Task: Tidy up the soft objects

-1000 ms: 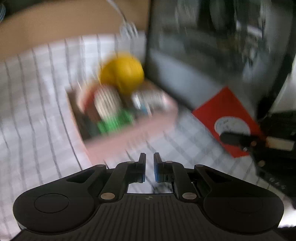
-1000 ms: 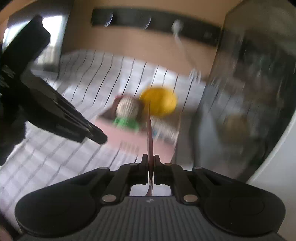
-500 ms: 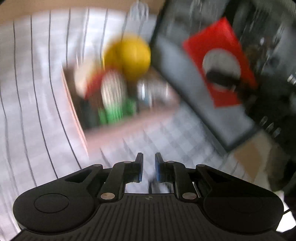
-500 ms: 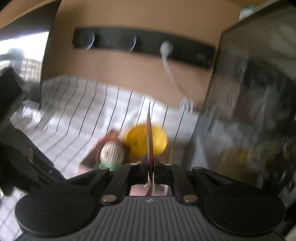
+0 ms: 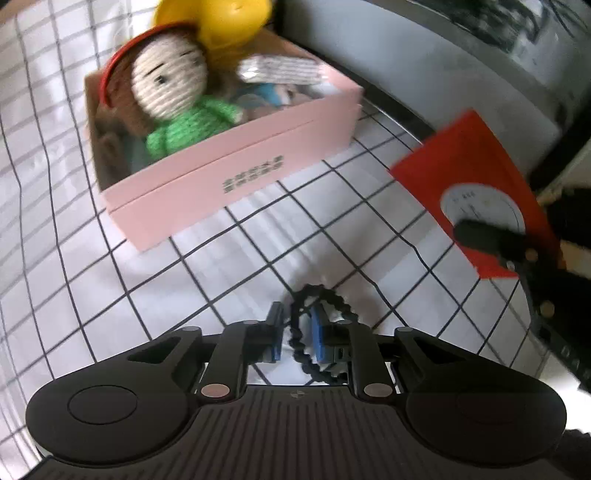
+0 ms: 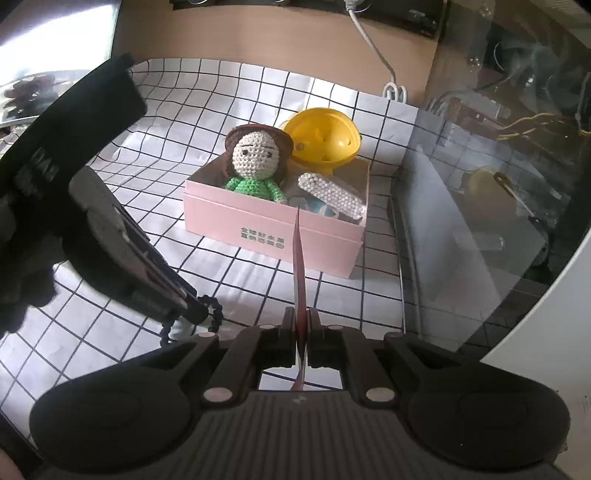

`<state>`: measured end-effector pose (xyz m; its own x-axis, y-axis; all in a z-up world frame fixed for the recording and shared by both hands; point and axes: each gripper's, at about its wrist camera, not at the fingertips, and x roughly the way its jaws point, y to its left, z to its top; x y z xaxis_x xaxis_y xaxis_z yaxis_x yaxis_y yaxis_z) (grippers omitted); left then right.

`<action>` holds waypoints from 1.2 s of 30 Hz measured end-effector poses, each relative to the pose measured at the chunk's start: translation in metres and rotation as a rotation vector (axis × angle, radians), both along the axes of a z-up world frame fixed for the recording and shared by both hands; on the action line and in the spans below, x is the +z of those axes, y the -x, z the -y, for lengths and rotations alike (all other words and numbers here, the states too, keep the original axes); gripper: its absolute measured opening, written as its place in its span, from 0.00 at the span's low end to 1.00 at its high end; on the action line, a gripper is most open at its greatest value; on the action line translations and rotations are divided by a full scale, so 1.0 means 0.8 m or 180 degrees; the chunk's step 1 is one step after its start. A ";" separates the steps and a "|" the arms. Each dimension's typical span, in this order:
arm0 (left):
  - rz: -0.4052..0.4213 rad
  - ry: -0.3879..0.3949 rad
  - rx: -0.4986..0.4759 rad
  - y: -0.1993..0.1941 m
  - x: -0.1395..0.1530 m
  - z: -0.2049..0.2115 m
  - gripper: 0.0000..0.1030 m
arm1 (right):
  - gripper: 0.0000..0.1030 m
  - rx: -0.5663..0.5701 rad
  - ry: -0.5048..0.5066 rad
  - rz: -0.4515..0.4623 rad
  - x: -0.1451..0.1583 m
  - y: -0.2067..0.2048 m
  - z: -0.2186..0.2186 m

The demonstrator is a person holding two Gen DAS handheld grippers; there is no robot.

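Observation:
A pink box point(image 5: 236, 177) point(image 6: 273, 229) stands on the checked cloth. It holds a crocheted doll in green point(image 5: 173, 96) point(image 6: 255, 166), a yellow ball point(image 6: 325, 140) point(image 5: 218, 18) and a white knitted piece point(image 6: 332, 195). My left gripper point(image 5: 297, 328) is low over the cloth, its jaws slightly apart around a black scrunchie point(image 5: 325, 295) point(image 6: 212, 312). My right gripper point(image 6: 300, 325) is shut on a red card point(image 6: 299, 266) held edge-on; the card's red face with a white circle shows in the left wrist view point(image 5: 476, 192).
A glass-fronted case point(image 6: 480, 184) with a grey base point(image 5: 424, 74) stands to the right of the box. A white cable point(image 6: 376, 48) hangs from the wooden wall behind. The checked cloth point(image 6: 184, 110) covers the table to the left and front.
My left gripper dropped down to the cloth and now has the black scrunchie between its fingers. My right gripper, holding the red card, came lower and nearer to the box.

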<state>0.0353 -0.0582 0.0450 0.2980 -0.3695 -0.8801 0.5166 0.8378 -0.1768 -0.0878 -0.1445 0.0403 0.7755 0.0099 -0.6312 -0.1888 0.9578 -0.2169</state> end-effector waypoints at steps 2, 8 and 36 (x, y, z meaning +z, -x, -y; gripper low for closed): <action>0.0139 -0.0104 -0.0068 0.011 0.000 0.007 0.14 | 0.05 -0.0036 -0.0004 0.0018 0.001 0.001 0.001; 0.1206 -0.0428 -0.0523 0.054 -0.014 0.029 0.10 | 0.05 -0.0081 0.0017 0.0097 0.005 0.004 0.004; 0.1294 0.0795 0.0557 -0.206 0.122 -0.076 0.11 | 0.11 -0.0187 0.0998 0.0863 0.001 -0.235 -0.085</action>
